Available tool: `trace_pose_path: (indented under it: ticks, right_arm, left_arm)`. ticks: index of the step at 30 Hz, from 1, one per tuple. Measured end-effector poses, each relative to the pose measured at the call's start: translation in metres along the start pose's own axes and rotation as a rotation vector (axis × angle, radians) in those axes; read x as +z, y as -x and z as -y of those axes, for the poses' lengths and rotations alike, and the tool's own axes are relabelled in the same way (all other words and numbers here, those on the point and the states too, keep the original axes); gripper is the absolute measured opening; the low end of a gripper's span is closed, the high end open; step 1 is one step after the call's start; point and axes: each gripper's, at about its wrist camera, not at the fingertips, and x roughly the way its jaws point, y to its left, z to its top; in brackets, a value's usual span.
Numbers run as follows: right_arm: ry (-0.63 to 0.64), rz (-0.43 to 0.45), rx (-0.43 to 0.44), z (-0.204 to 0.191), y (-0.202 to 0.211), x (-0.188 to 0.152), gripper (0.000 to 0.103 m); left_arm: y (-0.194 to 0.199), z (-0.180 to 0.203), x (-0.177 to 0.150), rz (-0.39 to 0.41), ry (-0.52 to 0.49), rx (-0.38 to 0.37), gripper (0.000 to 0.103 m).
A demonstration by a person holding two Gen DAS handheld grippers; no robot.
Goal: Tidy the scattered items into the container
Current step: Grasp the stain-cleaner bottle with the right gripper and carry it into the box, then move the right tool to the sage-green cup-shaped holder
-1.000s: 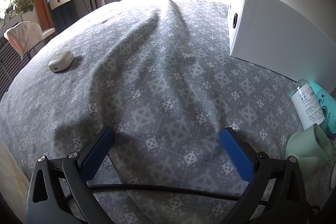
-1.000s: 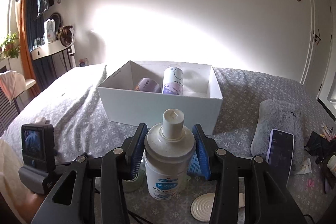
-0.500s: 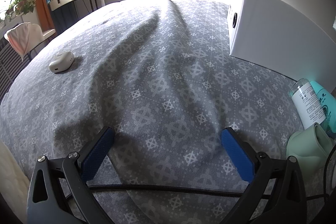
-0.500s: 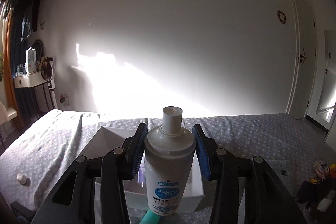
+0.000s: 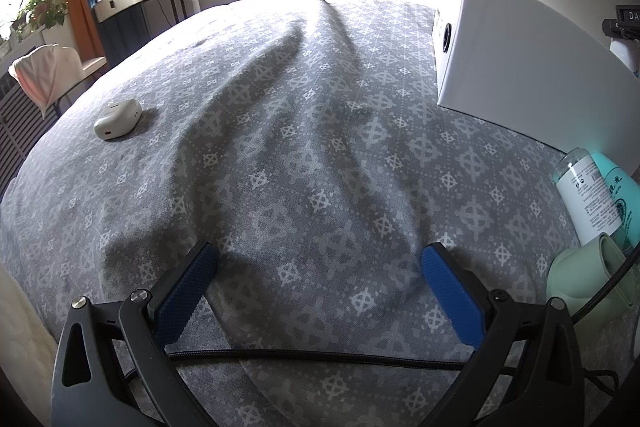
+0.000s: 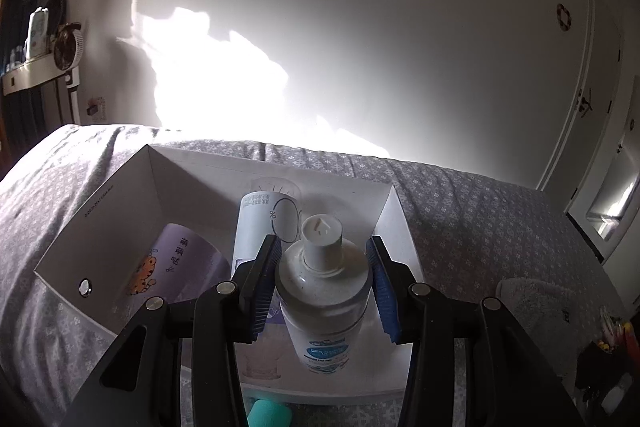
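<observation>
My right gripper [image 6: 323, 281] is shut on a white bottle [image 6: 324, 311] with a blue label and holds it upright over the open white box [image 6: 120, 195]. Inside the box lie a purple pack [image 6: 176, 267] and a tall white bottle [image 6: 264, 223]. My left gripper [image 5: 318, 291] is open and empty, low over the grey patterned bedspread. In the left wrist view the box [image 5: 520, 67] stands at the right, with a clear bottle [image 5: 586, 199], a teal tube [image 5: 620, 195] and a pale green cup [image 5: 588, 275] lying in front of it.
A small white case [image 5: 118, 113] lies on the bed at the far left. A black cable [image 5: 320, 351] runs across in front of my left gripper. A grey plush cushion [image 6: 536, 303] sits right of the box. A teal tube tip [image 6: 268, 413] shows below the box.
My right gripper has carried the white bottle up off the bed and forward, and it now hangs over the box's inside. The left gripper has not moved.
</observation>
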Motion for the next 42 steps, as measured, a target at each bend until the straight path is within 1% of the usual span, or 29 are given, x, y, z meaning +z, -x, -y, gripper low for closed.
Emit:
trace_pose_path:
  ticks: [2,5,7,8,9,10,12,15,17,19,20,22,25,28,30,34,38,40,42]
  right_arm:
    - [-0.014,-0.019,0.011,0.000,-0.004,-0.004,0.042]
    - [-0.026,0.003,0.025,0.003,0.008,-0.006,0.043]
    - [-0.013,0.032,0.007,-0.001,0.022,-0.005,0.064]
    - [-0.007,0.054,-0.011,-0.003,0.029,-0.006,0.088]
    - [-0.004,0.083,-0.027,-0.006,0.039,-0.006,0.103]
    - [-0.001,0.107,-0.036,-0.007,0.049,-0.007,0.103]
    - [-0.004,0.115,-0.031,-0.011,0.066,-0.009,0.103]
    - [-0.028,0.079,0.024,-0.011,0.087,-0.023,0.103]
    - [-0.055,0.052,0.058,-0.012,0.103,-0.041,0.103]
    - [-0.059,0.027,0.119,-0.015,0.117,-0.067,0.103]
    - [-0.053,0.007,0.128,-0.017,0.122,-0.081,0.103]
    - [-0.052,-0.057,0.140,-0.022,0.125,-0.109,0.103]
    - [-0.092,-0.189,0.209,-0.022,0.116,-0.146,0.103]
    - [-0.123,-0.304,0.247,-0.021,0.104,-0.175,0.103]
    - [-0.141,-0.340,0.263,-0.018,0.100,-0.184,0.103]
    - [-0.147,-0.368,0.291,-0.017,0.098,-0.192,0.103]
    - [-0.141,-0.327,0.355,-0.021,0.104,-0.186,0.103]
    - [-0.097,-0.309,0.382,-0.031,0.108,-0.181,0.103]
    - [-0.035,-0.305,0.378,-0.044,0.107,-0.177,0.103]
  left_arm:
    - [0.000,-0.001,0.000,0.000,0.000,0.000,0.103]
    - [0.001,-0.001,0.000,0.000,0.000,0.001,0.103]
    - [0.001,0.001,-0.001,0.000,0.000,0.001,0.103]
    - [0.001,0.001,-0.002,0.000,0.000,0.001,0.103]
    - [0.001,0.001,-0.002,0.000,0.000,0.001,0.103]
    - [0.001,0.002,-0.002,0.000,0.000,0.001,0.103]
    - [0.001,0.002,-0.003,0.000,0.000,0.002,0.103]
    - [0.001,0.004,-0.004,0.000,0.000,0.004,0.103]
    - [0.001,0.004,-0.004,0.000,0.001,0.002,0.103]
    - [0.002,0.002,-0.001,0.000,0.005,-0.005,0.103]
    - [0.002,0.002,-0.001,0.001,0.007,-0.008,0.103]
    - [0.001,0.001,0.000,0.000,0.006,-0.007,0.103]
    - [0.000,0.000,0.002,-0.001,0.004,-0.004,0.103]
    - [0.000,0.001,0.001,-0.001,0.003,-0.003,0.103]
    - [0.000,0.002,0.000,-0.002,0.004,-0.005,0.103]
    - [0.001,0.003,-0.001,-0.002,0.004,-0.004,0.103]
    - [0.002,0.004,-0.001,-0.002,0.004,-0.005,0.103]
    - [0.002,0.005,-0.001,-0.002,0.004,-0.005,0.103]
    - [0.002,0.004,-0.001,-0.001,0.007,-0.009,0.103]
